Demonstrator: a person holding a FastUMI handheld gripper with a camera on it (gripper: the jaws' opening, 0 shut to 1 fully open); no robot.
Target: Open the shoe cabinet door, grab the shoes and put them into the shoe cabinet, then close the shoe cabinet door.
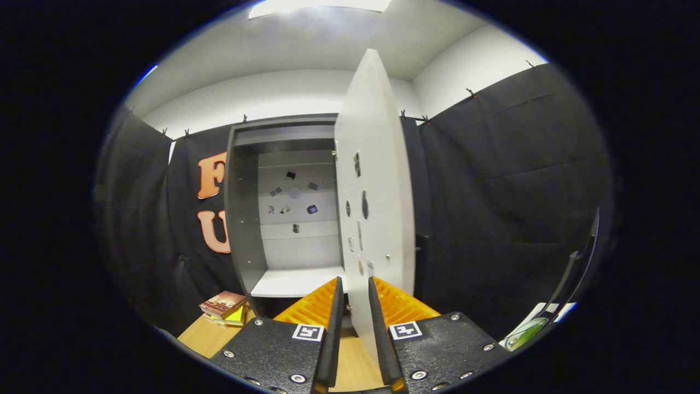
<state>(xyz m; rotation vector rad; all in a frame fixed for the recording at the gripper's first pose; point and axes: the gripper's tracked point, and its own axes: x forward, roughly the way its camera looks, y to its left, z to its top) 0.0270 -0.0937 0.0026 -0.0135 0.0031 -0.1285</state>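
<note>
The shoe cabinet stands open straight ahead, a dark grey frame with a pale back panel and a white shelf low inside. Its white door is swung out towards me and stands almost edge-on, with small dark marks on its face. My gripper holds the door's lower free edge: the panel runs down between the two fingers, and both press on it. The shelf inside is bare.
A small stack of books lies on the wooden surface to the left of the cabinet's foot. A greenish round object and a dark slanted bar sit to the right. Black cloth walls close in on both sides.
</note>
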